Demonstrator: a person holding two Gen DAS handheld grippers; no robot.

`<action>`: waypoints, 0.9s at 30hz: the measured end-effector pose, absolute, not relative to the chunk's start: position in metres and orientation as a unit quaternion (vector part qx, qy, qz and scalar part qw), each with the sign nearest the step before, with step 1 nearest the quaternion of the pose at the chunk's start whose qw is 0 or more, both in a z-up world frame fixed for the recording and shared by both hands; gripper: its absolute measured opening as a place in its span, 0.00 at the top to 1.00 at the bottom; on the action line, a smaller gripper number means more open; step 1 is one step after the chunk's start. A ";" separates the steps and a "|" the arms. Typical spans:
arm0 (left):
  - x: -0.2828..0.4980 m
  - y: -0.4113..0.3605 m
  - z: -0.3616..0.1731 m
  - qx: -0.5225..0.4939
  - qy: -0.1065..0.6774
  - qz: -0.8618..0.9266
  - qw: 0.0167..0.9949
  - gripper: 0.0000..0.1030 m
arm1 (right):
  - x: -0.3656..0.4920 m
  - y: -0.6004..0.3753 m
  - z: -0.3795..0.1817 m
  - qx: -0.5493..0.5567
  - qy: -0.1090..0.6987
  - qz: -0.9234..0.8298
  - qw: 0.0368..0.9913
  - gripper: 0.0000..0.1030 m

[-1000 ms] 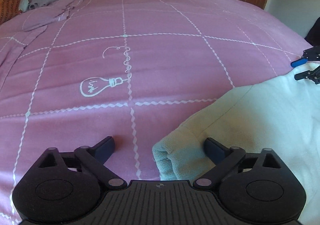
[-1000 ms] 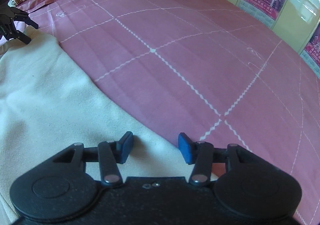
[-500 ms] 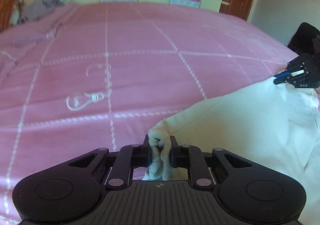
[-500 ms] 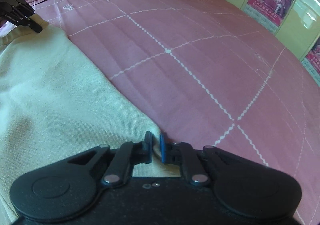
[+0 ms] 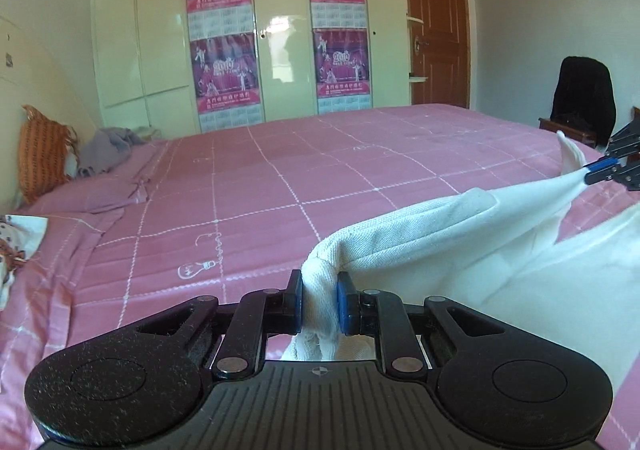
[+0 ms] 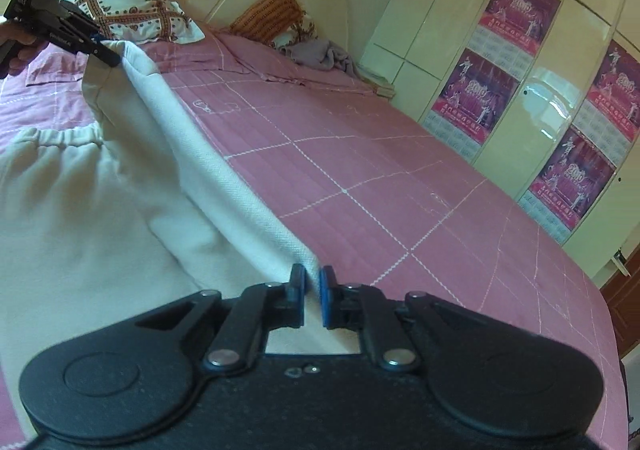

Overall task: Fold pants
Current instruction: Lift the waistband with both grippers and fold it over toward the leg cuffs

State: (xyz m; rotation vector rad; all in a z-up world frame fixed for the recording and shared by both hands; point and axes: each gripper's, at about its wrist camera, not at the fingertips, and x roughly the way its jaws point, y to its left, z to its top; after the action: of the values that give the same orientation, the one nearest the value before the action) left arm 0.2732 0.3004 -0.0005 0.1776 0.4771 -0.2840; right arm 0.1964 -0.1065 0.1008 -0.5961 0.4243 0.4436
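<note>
The bed with its pink checked cover fills the space ahead of both grippers. Over it the cream pants hang lifted, a taut edge stretched as the long axis from one gripper to the other; the rest sags onto the cover below. The left gripper is clamped on a bunched corner of the cloth, the fabric running off to its right toward the right gripper. The right gripper pinches the other end between nearly closed fingers, the edge running forward and left. Only the right wrist view shows the elastic waistband lying to its left, and the patterned pillow.
</note>
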 end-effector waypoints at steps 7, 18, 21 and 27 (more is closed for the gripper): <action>0.222 0.286 -0.047 0.110 0.291 -0.116 0.943 0.84 | 0.112 -0.097 0.058 -0.240 0.223 0.193 0.925 0.93; 0.151 0.288 -0.042 0.047 0.321 -0.017 0.946 0.37 | 0.067 -0.102 0.011 -0.154 0.270 0.117 0.943 0.66; 0.136 0.308 -0.031 -0.116 0.311 -0.021 0.943 0.37 | 0.062 -0.134 0.021 -0.044 0.289 0.102 0.951 0.66; 0.154 0.318 -0.070 -0.365 0.338 -0.054 0.866 0.38 | 0.084 -0.196 0.012 0.242 0.337 0.061 0.908 0.64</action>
State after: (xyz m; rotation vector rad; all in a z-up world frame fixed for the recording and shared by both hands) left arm 0.1541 0.3178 -0.0704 -0.7644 0.7086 -0.1141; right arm 0.0843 -0.1963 0.0122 0.4996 0.6948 0.1252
